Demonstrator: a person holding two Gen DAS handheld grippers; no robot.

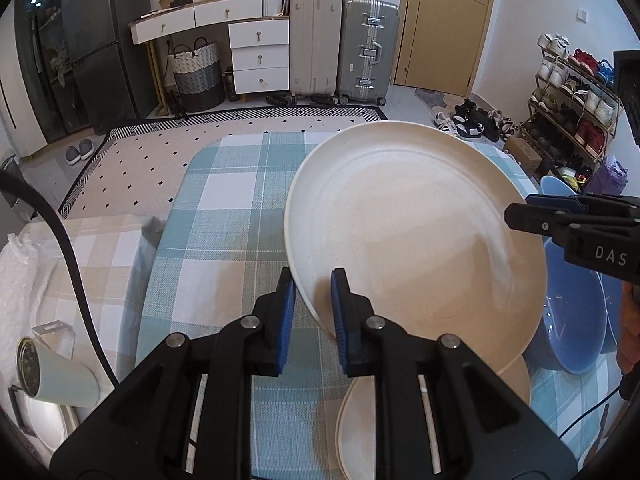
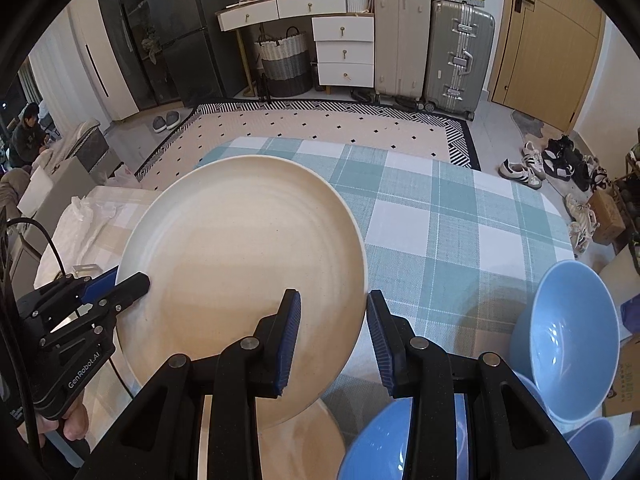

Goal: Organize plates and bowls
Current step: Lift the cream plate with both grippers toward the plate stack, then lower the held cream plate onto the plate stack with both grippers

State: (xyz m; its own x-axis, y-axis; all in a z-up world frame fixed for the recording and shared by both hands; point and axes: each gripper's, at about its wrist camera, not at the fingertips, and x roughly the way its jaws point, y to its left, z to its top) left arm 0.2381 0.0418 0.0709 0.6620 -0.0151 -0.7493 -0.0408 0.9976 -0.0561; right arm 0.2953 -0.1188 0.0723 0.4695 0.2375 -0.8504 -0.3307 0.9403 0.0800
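Note:
A large cream plate is held tilted above the checked tablecloth. My left gripper is shut on its near left rim. My right gripper is open, its jaws on either side of the plate's right rim without pinching it; it also shows at the plate's right edge in the left wrist view. Another cream plate lies on the cloth under the held one. Blue bowls stand to the right, one more just below the right gripper.
A white mug lies on its side in a wire rack at the near left. A beige checked cloth with a plastic bag covers the left side. Beyond the table are a rug, drawers, suitcases and a shoe rack.

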